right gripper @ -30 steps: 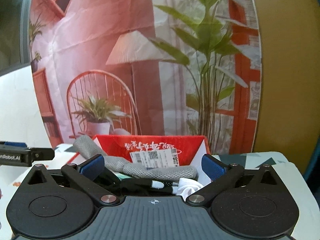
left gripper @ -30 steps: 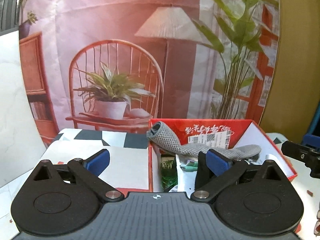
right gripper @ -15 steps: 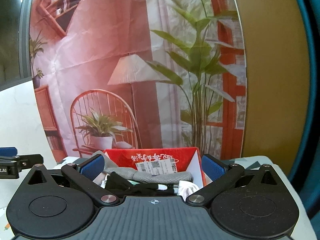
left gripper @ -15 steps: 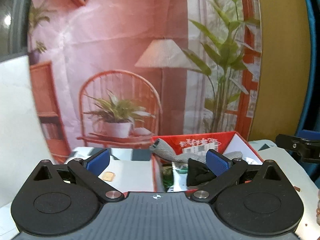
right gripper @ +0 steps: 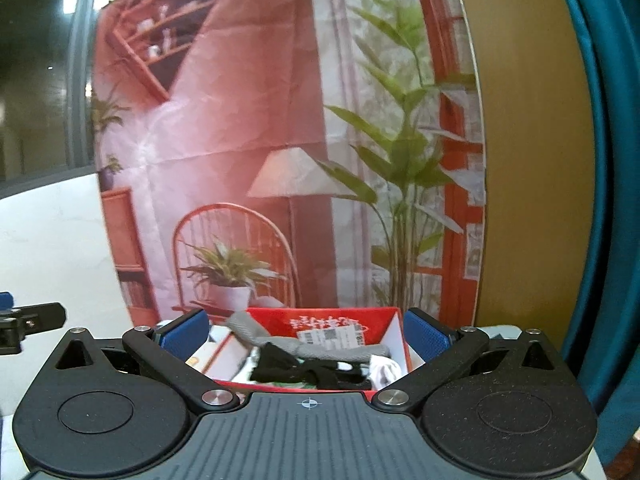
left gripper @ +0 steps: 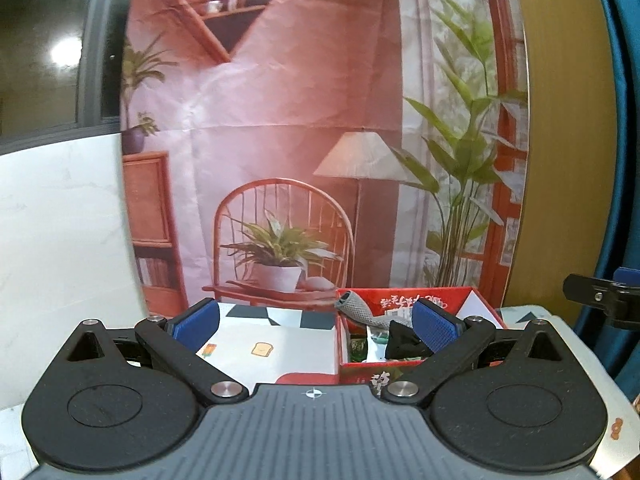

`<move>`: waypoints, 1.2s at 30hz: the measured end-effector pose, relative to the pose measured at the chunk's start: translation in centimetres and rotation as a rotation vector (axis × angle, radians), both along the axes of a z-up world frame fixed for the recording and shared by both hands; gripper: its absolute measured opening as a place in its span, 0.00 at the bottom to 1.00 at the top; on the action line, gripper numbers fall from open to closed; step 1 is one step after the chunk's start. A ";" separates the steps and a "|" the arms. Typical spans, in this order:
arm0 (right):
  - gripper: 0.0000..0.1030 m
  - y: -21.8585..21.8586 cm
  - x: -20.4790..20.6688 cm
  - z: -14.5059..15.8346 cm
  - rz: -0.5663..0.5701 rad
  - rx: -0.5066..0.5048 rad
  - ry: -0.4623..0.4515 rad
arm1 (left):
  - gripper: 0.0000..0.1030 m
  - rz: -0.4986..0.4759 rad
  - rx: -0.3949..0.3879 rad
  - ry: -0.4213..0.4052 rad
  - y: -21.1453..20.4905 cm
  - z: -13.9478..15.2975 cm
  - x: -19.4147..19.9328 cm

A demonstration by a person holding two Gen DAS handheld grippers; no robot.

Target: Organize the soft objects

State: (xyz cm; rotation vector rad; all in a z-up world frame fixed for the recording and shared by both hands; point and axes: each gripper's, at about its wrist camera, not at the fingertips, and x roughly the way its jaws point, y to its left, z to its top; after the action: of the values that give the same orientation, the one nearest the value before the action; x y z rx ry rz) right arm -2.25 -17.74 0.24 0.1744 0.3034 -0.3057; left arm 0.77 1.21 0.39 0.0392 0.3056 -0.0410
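The left tongs [left gripper: 315, 322] are held level and raised, pointing toward the printed backdrop [left gripper: 304, 128], with their blue pads [left gripper: 198, 322] spread wide apart and nothing between them. The right tongs [right gripper: 306, 334] sit in the same pose, level and facing the backdrop, their jaws likewise wide apart and empty. Each shows at the edge of the other's view, well to the side.

The soft things lie in the red box [right gripper: 403, 346] on the tabletop [left gripper: 576, 344]. A grey knitted sock [right gripper: 280, 336] drapes across the box with its cuff over the left wall, a black sock [right gripper: 304, 368] lies in front of it, and a white one [right gripper: 384, 368] rests at the right end. From the left wrist view the red box [left gripper: 340, 344] sits ahead and to the right, with the grey knitted sock [left gripper: 358, 312] hanging over its rim and the black sock [left gripper: 402, 344] partly hidden behind the right pad. A white sheet [left gripper: 280, 356] lies flat just left of the box.

Compared with a second ago, both tongs have pulled back and risen: the box looks smaller and lower in both views, and more of the backdrop's upper shelves and the blue curtain [right gripper: 608, 200] is visible. The jaw spacing is unchanged.
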 end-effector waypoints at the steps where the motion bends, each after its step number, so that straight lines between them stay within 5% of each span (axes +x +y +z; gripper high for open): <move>1: 1.00 0.4 -0.6 0.4 0.005 -0.011 -0.010 | 1.00 0.006 -0.008 0.000 0.2 0.1 -0.4; 36: 1.00 1.7 -2.5 1.8 -0.022 -0.061 -0.028 | 1.00 0.103 -0.002 -0.044 1.1 1.1 -2.5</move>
State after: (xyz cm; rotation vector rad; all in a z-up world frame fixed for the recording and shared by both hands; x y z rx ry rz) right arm -4.76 -16.05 2.02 0.1220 0.2646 -0.3342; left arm -1.69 2.33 1.51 0.0225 0.2631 0.0617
